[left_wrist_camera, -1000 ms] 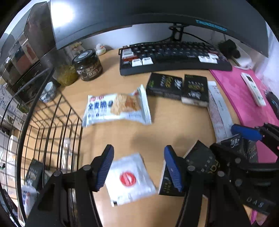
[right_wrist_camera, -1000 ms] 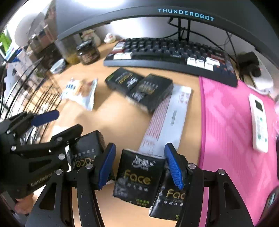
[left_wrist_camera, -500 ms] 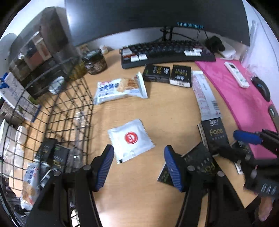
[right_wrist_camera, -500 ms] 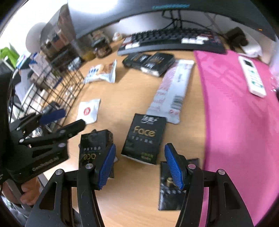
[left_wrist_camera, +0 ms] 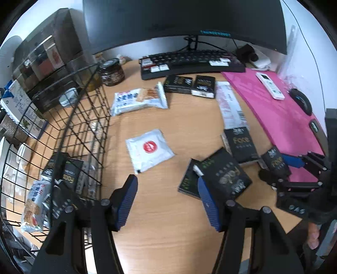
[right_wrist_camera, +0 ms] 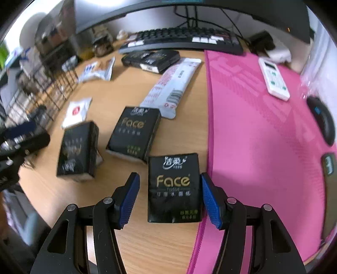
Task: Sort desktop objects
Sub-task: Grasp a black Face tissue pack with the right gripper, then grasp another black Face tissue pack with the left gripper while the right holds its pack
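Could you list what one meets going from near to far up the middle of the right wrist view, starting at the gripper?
Right gripper → nearest black Face tissue pack → second black Face tissue pack → long white-and-red printed packet → black keyboard → dark curved monitor.

Curved monitor (left_wrist_camera: 185,19) far, black keyboard (left_wrist_camera: 189,63) under it. Pink desk mat (right_wrist_camera: 263,137) on right w/ white remote (right_wrist_camera: 273,78) & black mouse (right_wrist_camera: 322,120). Dark jar (left_wrist_camera: 111,72) far left, nr keyboard.
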Available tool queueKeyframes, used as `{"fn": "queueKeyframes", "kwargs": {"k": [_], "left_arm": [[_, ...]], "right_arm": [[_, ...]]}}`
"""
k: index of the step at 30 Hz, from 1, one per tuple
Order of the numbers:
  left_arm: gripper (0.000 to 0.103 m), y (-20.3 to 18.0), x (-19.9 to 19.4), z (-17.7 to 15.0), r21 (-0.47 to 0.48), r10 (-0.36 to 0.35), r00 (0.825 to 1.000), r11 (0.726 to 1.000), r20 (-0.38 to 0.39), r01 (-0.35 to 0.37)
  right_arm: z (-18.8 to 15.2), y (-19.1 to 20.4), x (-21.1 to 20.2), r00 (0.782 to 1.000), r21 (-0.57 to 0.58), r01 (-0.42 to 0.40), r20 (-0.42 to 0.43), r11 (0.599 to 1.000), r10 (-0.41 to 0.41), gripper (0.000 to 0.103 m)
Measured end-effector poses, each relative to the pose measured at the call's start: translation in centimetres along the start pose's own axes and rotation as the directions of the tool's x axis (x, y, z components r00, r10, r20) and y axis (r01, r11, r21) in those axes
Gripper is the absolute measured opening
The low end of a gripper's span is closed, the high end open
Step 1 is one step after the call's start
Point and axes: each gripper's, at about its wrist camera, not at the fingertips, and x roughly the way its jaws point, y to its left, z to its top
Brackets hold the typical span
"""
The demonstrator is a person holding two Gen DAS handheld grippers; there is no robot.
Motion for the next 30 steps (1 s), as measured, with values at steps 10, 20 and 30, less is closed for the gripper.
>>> {"fn": "queueKeyframes", "kwargs": {"k": [10,20,30], "left_arm": [[0.065,-0.6,-0.2,-0.4,0.009,-0.015,1.000,1.000,-0.017,0.015],[0.066,-1.0,-0.2,-0.3,0.007,-0.062,0.998,0.998,-0.032,0.062],[0.066,-0.8,-0.4,-0.2,0.001,-0.070,0.997,0.998,-0.020,0.070]], "right_arm": [[0.1,1.2,-2.3,0.997,-0.017,-0.051,0.059,0.999,0.052,0.047],[-0.4,3.5,-2.7,0.991,-0.072,-0.113,0.067,0.991,0.117,0.047],[-0.9,4.8,-3.0,0.982,-0.102,-0.174,0.058,0.979,0.181,0.047]]}}
